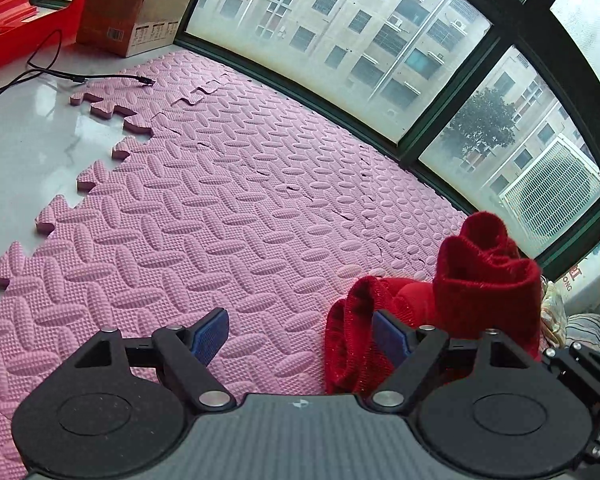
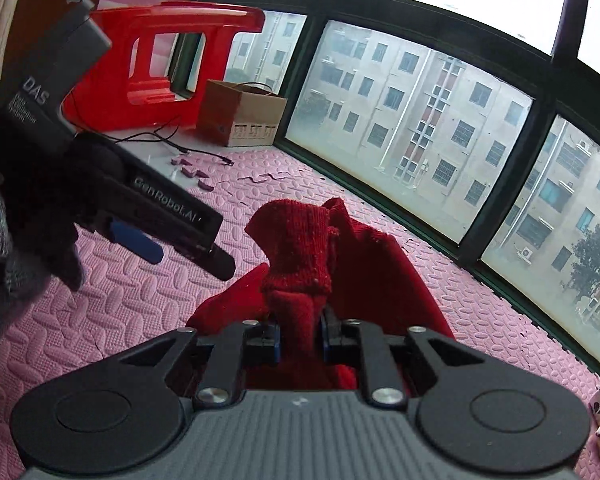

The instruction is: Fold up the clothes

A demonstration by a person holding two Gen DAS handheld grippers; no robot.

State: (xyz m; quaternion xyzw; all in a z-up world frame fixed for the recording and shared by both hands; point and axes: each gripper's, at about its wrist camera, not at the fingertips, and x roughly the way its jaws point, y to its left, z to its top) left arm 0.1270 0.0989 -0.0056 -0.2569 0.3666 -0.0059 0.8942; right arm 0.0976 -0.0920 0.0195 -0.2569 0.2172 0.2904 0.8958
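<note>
- The red knitted garment (image 2: 300,240) lies bunched on the pink interlocking foam mat (image 1: 220,208), near the dark-framed window (image 2: 420,128).
- The right hand-held gripper (image 2: 299,336) pinches a fold of this garment between its blue-padded fingers, lifting the knit into a peak.
- The left hand-held gripper (image 1: 300,332) is spread wide, holding nothing; its right finger (image 1: 390,334) is just beside the garment's edge.
- A brown cardboard box (image 1: 134,14) and red plastic stool (image 2: 164,60) stand beyond the mat.

Pink foam mat (image 1: 228,208), cardboard box (image 1: 136,20), red stool (image 2: 172,60)
</note>
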